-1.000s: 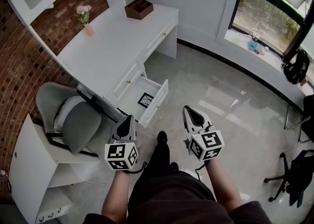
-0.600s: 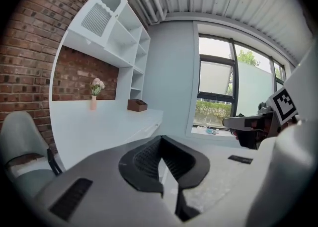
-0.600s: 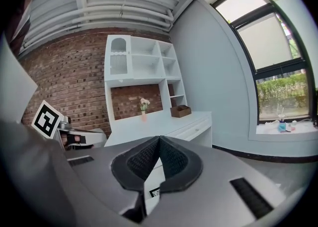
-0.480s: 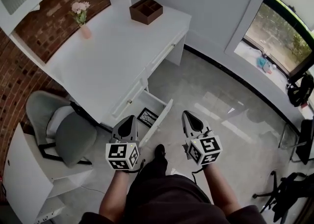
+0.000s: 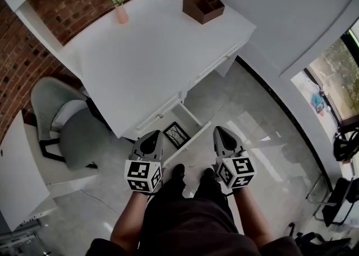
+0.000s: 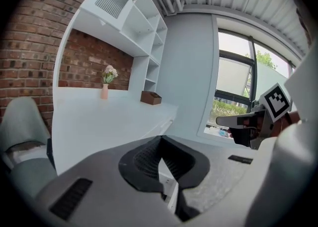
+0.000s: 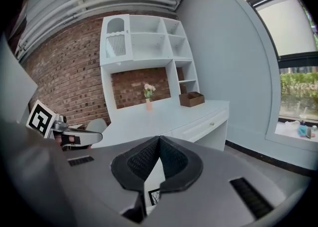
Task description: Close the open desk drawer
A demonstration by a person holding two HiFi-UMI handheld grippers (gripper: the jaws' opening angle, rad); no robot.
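The drawer [image 5: 192, 139] stands pulled well out of the white desk [image 5: 162, 53], with its flat front panel turned toward the person standing just before it. The left gripper [image 5: 151, 144] is held near the panel's left end and the right gripper [image 5: 223, 140] just past its right end, both apart from it. They are judged to be carried there so that the panel can be pushed home. Each pair of jaws is brought together at the tips with nothing held between them (the ribbed black pads [image 6: 141, 161] are seen meeting). Inside the drawer a square black-and-white card [image 5: 176, 135] is laid flat, though its pattern is too small to be made out. The desk is smooth and straight-edged. Far behind the drawer, a pink vase [image 5: 121, 14] and a brown compartmented box [image 5: 203, 5] are set before rough brick [image 5: 84, 3].
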